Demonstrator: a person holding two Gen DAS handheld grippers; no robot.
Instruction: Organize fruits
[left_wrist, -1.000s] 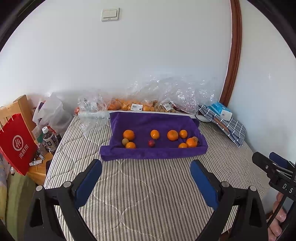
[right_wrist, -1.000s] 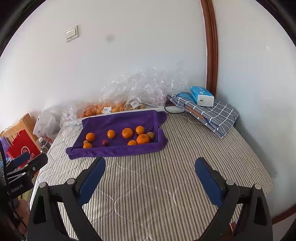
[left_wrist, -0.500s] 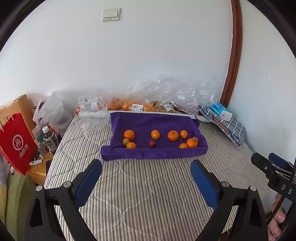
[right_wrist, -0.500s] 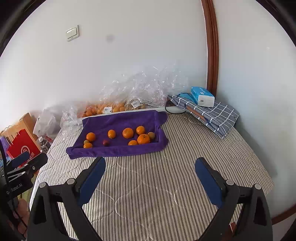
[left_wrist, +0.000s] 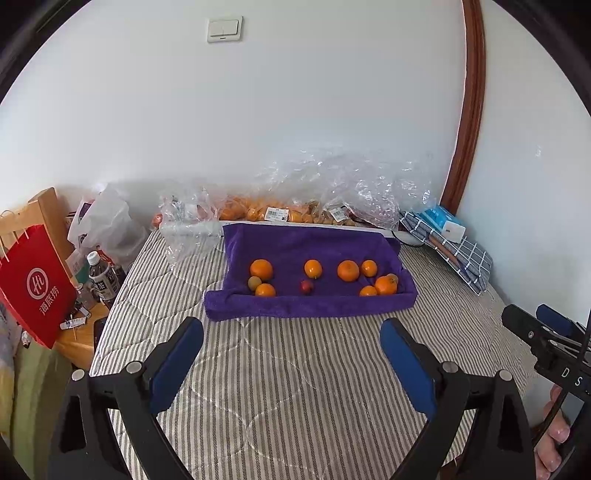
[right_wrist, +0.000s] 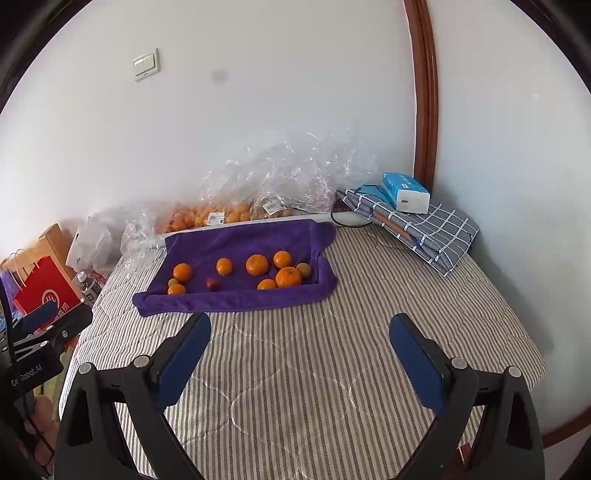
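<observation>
The left gripper (left_wrist: 291, 332) hovers above the grey-and-white striped quilted mattress (left_wrist: 295, 376) with its two blue-padded jaws spread wide apart, holding nothing and touching nothing. The right gripper (right_wrist: 300, 328) hangs over the same mattress, its jaws equally wide and empty. In the left wrist view the right gripper's black body shows at the far right edge; in the right wrist view the left gripper's body shows at the far left edge.

Ahead of both grippers, well apart from the fingertips, a purple terry towel draped over a shallow tray (left_wrist: 310, 306) lies on the mattress. On it rest loose orange mandarins (left_wrist: 348, 270), a small red fruit (left_wrist: 306, 286) near the middle front, and a small yellowish-green fruit (left_wrist: 254, 283) touching the two mandarins at the left end. More mandarins cluster at the right end.

Behind the tray, against the white wall, lie crumpled clear plastic bags of orange fruit (left_wrist: 258, 212). To the right sits a folded blue checked cloth (right_wrist: 424, 229) with a blue-and-white tissue pack (right_wrist: 405, 192) on top. A red paper shopping bag (left_wrist: 35, 288) stands left of the mattress.
</observation>
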